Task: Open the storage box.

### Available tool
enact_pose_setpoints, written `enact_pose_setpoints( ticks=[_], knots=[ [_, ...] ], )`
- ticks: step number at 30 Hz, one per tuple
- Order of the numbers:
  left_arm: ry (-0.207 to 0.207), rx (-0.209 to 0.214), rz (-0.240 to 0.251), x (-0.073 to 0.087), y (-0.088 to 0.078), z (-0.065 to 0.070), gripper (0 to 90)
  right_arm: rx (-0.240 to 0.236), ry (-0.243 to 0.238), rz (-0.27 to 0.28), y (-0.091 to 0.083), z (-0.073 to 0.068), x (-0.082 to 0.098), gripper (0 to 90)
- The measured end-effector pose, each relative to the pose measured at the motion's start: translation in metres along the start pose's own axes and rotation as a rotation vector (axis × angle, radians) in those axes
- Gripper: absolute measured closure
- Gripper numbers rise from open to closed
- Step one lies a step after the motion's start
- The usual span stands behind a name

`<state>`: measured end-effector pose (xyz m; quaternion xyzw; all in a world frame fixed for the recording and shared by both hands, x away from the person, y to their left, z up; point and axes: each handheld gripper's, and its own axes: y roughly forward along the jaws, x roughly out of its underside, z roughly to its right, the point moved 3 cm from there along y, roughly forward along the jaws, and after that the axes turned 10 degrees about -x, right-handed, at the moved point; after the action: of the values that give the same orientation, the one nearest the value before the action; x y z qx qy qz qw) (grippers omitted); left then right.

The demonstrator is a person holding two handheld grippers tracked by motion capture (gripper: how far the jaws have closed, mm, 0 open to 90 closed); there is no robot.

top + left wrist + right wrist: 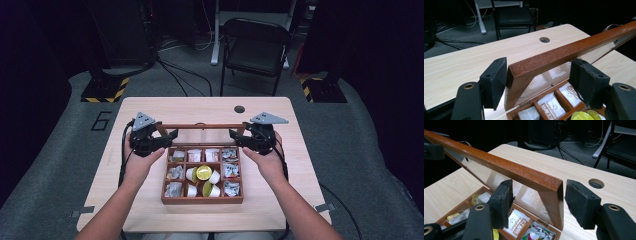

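Tabletop scene — box lid stands raised, each corner between a spread claw.

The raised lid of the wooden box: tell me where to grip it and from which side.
Grip the lid at its two free top corners, one gripper on each, coming from the person's side. The wooden frame there is a narrow bar that fits between the jaws; the middle is a clear pane, and the hinged edge sits low at the box.
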<state>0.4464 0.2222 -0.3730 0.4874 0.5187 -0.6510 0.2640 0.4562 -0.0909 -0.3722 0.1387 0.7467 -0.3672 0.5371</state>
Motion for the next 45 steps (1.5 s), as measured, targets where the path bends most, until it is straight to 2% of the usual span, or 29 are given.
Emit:
enact_pose_setpoints(
  ticks=[8, 18, 28, 34, 37, 45],
  knots=[
    [-0.026, 0.0, -0.002, -0.004, 0.007, -0.005, 32.2, 0.004, 0.029, -0.009, 0.006, 0.011, 0.0, 39.0],
    [-0.023, -0.01, 0.001, -0.004, 0.014, -0.01, 32.2, 0.009, 0.048, -0.012, 0.015, 0.019, 0.002, 42.1],
    [-0.016, 0.002, -0.007, 0.004, 0.023, -0.011, 34.5, 0.001, 0.041, -0.012, 0.022, 0.02, 0.002, 46.0],
    [-0.037, -0.001, -0.021, 0.013, 0.029, -0.015, 37.0, 0.006, 0.042, -0.015, 0.026, 0.022, 0.004, 45.9],
    [-0.033, -0.003, -0.047, 0.018, 0.033, -0.016, 37.3, 0.01, 0.044, -0.019, 0.027, 0.025, 0.007, 45.9],
    [-0.019, -0.001, -0.036, 0.019, 0.038, -0.014, 38.0, 0.019, 0.067, -0.03, 0.031, 0.034, 0.021, 45.9]
  ],
)
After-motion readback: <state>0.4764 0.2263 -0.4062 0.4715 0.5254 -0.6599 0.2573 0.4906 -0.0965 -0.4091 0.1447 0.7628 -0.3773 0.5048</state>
